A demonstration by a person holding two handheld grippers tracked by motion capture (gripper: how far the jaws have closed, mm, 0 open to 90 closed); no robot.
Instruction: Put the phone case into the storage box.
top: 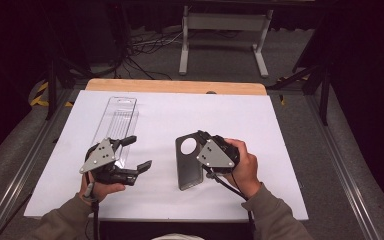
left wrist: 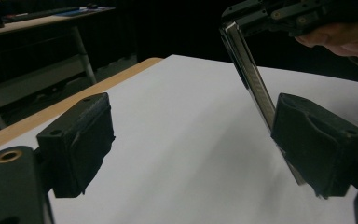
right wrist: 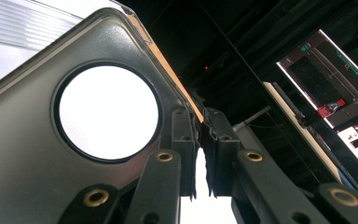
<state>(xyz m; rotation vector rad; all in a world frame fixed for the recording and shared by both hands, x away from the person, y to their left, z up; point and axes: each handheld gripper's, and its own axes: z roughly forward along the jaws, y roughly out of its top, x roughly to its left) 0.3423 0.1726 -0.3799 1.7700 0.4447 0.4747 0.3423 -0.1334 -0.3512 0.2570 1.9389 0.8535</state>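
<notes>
High view: right gripper (top: 198,138) pinching edge of phone case (top: 187,165), near the round camera hole. Case dark grey, tilted, lower end apparently resting on tabletop (top: 260,150), upper end lifted. Right gripper view: jaws nearly shut on case (right wrist: 37,140) rim, thin wall squeezed between pads; hole (right wrist: 108,112) just left of grip.

Left gripper (top: 136,152) empty, jaws wide open, hovering over tabletop left of case, apart from it. Left gripper view: case (left wrist: 251,79) edge-on, running down behind the right-hand jaw; pads not pressing on it; contact there unclear. Nothing between jaws but white sheet.

Clear plastic tray (top: 117,125) flat on tabletop behind left gripper, touching nothing held.

Judged step: hand-over or two-handed hold, left coming in to take free edge of case.

Risks:
- Grip on thin rim only, close to corner; case soft and slick, could pivot or slip out if left jaw bumps it.
- Squeeze on flexible wall could bend case, spring it free.
- Left jaws closing on empty air if approach misses narrow edge; edge-on target, little margin.
- Lower end dragging on sheet could twist case in right jaws.
- Left gripper body swinging back could knock tray.
</notes>
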